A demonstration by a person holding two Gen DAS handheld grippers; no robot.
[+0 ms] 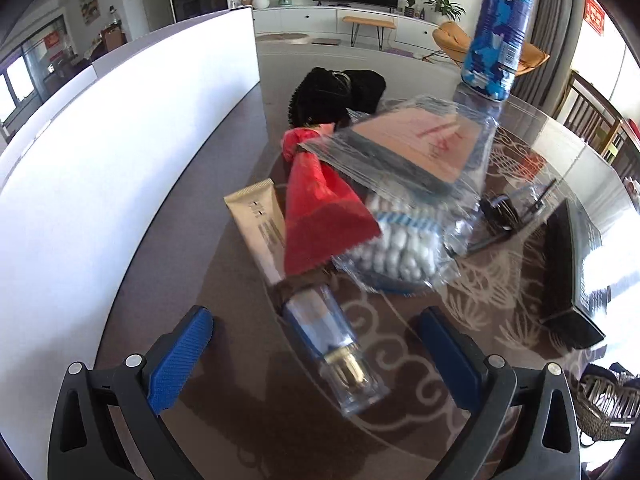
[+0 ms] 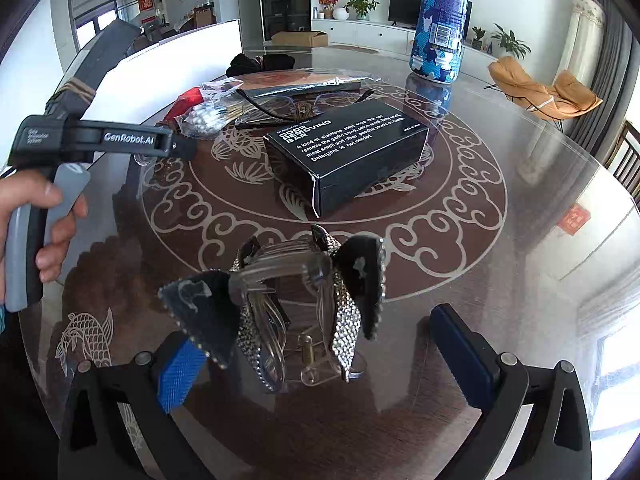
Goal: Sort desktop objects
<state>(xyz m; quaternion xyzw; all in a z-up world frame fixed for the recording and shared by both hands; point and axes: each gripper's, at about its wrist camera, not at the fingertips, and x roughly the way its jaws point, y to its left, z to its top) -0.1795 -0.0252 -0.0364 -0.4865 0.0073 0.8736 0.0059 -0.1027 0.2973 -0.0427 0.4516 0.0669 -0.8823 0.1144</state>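
Reading "ODOR REMOVING BAR", the black box lies mid-table; nearer, a glittery hair clip sits between the right gripper's wide-open, empty fingers. The left gripper, marked "CenRobot.AI", gapes empty around a tube's clear cap; blur hides the tube's print.

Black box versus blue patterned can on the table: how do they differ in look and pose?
The black box lies flat with white lettering; the blue patterned can stands upright with a cloud-like print. The box is rectangular, the can cylindrical. The box sits nearer the right gripper than the can. Both rest on the glass table, untouched.
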